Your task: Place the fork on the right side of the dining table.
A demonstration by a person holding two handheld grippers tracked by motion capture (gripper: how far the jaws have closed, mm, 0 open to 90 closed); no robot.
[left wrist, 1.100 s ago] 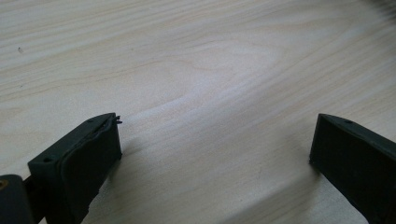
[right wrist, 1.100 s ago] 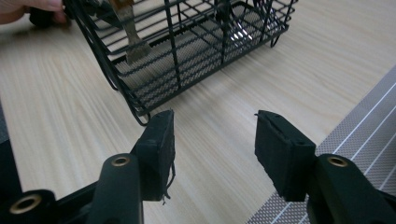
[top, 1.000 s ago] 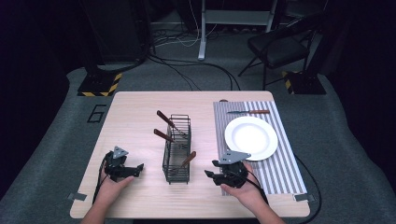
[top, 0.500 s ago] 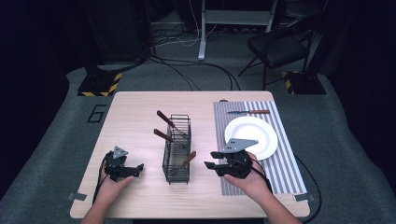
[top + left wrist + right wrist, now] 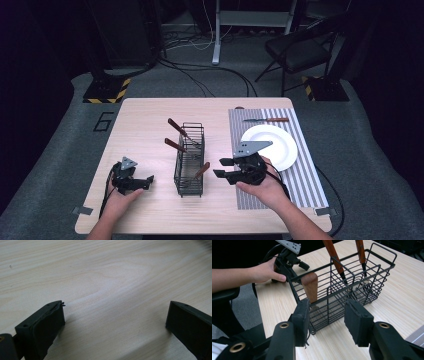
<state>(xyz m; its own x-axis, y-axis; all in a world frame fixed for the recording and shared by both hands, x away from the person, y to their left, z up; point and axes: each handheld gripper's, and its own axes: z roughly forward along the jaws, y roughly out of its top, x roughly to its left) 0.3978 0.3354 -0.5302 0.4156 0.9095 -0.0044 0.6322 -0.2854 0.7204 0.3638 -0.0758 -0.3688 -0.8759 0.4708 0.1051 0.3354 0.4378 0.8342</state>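
since a second ago the right tool (image 5: 223, 168) has lifted and narrowed, empty, beside the wire basket (image 5: 189, 159); left tool (image 5: 115, 320) rests open on bare desk (image 5: 105, 272).

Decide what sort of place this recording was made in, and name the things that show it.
Probably a lab or studio set up for recording, not a home kitchen. The wooden table stands on grey carpet among loose floor cables, with yellow-and-black hazard-striped bases behind, and a person works two handheld grippers beside a wire cutlery basket.
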